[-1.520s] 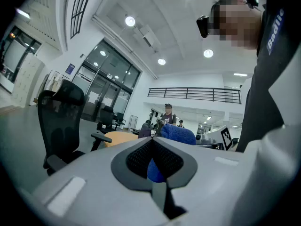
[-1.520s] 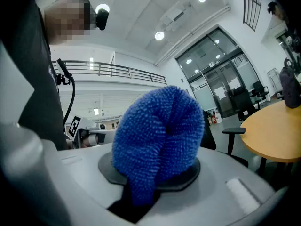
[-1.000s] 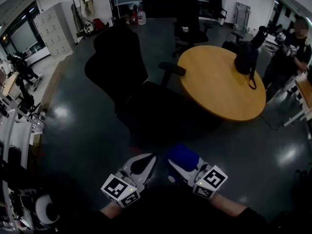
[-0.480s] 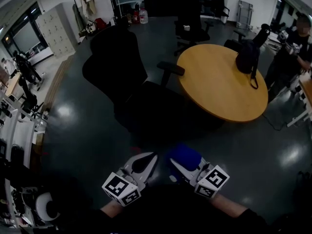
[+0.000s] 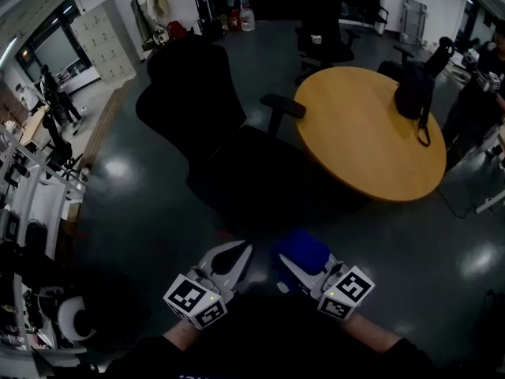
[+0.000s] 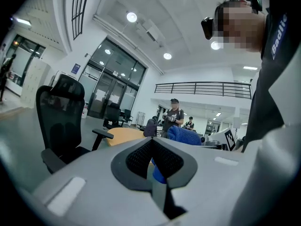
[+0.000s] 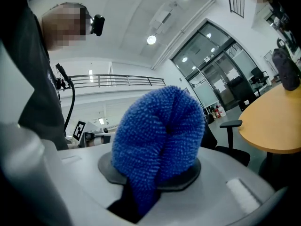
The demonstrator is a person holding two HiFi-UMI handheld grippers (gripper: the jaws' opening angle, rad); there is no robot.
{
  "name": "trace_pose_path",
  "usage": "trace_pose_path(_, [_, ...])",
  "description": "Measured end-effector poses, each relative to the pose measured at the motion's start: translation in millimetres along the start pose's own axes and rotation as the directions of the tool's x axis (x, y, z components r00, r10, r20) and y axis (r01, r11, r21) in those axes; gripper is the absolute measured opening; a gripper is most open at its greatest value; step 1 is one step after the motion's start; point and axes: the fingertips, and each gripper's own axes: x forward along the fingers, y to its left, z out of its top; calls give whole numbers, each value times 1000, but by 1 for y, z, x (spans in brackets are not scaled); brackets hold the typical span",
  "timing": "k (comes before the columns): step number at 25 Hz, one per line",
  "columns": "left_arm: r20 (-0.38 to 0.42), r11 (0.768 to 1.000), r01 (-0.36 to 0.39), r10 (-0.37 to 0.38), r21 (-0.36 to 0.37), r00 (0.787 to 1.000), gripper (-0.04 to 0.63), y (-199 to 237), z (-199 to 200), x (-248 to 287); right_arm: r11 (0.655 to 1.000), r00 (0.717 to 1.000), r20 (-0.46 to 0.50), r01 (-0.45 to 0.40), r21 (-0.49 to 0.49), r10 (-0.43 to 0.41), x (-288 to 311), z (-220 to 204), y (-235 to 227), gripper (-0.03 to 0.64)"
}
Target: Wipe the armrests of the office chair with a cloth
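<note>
Cloth [image 5: 298, 251], blue, sat bunched in the right gripper [image 5: 282, 262] at the bottom of the head view, low and close to the person. Left gripper [image 5: 239, 251] was just beside it, tips nearly meeting the right's. Black chair [image 5: 197, 109] stood ahead, well apart from both grippers, its armrest [image 5: 282, 105] near the edge of the round wooden table [image 5: 371, 140]. A dark bag [image 5: 414, 89] sat on the table, and a person [image 5: 477, 93] stood at the right edge.

Left gripper view: jaws pressed together with nothing between them. The cloth showed just behind them, with the chair off to the left.

Right gripper view: jaws clamped on the folded cloth, which bulged up above them. The armrest and table edge showed at the right.
</note>
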Motion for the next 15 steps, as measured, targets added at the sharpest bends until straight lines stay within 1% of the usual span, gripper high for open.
trace_pose_path(4, [2,998,-59,59,-3,998,12,7,-2,1,999,999,-22,-25,24,25,-5,-6,-8,118])
trace_pose_path(10, [28,991,-134,135,-19,991,12,56,-7,-7,999,999,-50,-11,32,13,10,-14,-23,118])
trace_pose_path(12, [26,989,-145,146,-20,989,12,75,-3,-9,999,998,-60,4,35,-2,23,-18,-28,118])
trace_pose_path(15, [25,991,-131,131,-24,991,12,109,-1,-11,999,997,-71,32,31,-30,55,-20,-34,117])
